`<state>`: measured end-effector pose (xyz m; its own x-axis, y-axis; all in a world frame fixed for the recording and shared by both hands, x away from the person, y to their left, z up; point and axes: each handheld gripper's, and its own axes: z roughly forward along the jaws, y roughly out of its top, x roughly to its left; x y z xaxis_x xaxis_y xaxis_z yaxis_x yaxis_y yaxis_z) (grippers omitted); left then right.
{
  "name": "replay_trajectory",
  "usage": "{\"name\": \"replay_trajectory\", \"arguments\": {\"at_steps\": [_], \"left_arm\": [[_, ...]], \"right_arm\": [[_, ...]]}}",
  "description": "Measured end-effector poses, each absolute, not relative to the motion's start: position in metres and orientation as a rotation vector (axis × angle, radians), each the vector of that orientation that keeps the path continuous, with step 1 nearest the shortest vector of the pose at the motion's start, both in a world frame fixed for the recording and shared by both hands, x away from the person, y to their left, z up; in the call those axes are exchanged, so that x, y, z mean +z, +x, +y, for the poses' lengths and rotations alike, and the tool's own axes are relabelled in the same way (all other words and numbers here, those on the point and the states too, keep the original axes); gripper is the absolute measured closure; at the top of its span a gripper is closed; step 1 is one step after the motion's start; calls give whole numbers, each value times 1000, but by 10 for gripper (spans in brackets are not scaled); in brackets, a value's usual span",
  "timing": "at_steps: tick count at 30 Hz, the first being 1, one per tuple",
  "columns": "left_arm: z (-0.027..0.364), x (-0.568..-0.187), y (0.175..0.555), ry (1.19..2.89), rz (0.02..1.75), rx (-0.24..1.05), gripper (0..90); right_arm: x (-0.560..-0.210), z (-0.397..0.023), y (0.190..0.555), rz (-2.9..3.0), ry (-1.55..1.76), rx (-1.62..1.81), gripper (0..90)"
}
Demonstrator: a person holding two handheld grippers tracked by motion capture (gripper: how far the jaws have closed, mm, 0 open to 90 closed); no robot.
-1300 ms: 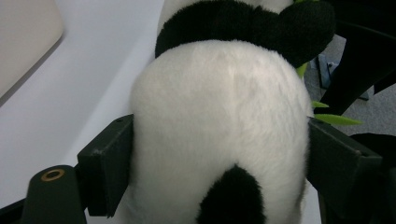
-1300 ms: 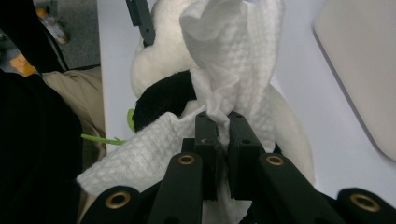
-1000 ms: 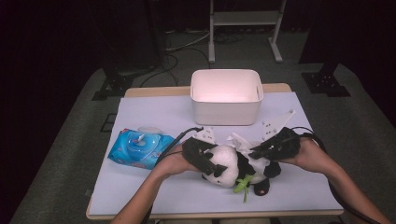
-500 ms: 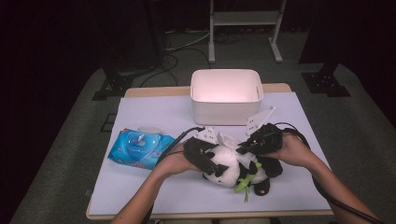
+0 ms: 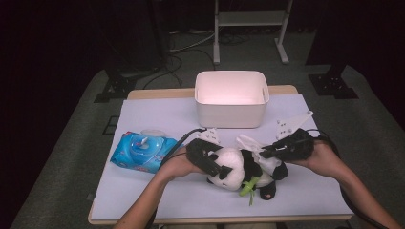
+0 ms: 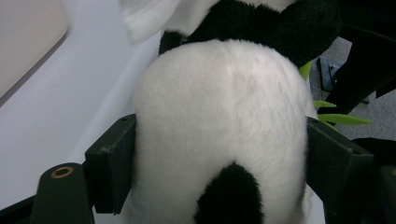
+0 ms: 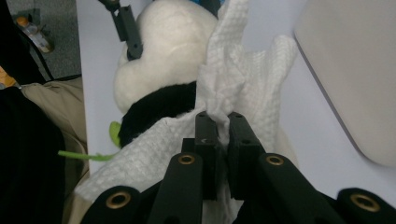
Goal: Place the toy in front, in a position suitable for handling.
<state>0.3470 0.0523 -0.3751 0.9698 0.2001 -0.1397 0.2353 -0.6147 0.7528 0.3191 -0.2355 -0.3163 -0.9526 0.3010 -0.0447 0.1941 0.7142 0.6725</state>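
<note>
- The table [image 5: 143, 114] has a pale cover; the room around it is dark, with a grey floor.
- The wipe pack [image 5: 143, 150] lies at the left, and the white bin [image 5: 231, 98] stands at the back.
- The panda's face is hidden under the left claw [image 5: 210, 164].
- The panda [image 5: 239, 171] is fluffy, black and white, and lies in the middle near the front.
- The left claw squeezes its white head.
- The right claw [image 5: 267, 152] pinches a white wipe [image 7: 252, 70] that lies on the panda.

Recording studio or lab, black curtains [image 5: 71, 38], floor cables [image 5: 186, 45], metal stand [image 5: 250, 24]
</note>
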Motion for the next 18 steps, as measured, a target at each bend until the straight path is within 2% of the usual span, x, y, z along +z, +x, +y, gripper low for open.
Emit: {"name": "replay_trajectory", "arguments": {"at_steps": [18], "left_arm": [[52,-375,356,2253,327,-95,201]], "right_arm": [[-323,-279,296,2749,488,1113,837]]}}
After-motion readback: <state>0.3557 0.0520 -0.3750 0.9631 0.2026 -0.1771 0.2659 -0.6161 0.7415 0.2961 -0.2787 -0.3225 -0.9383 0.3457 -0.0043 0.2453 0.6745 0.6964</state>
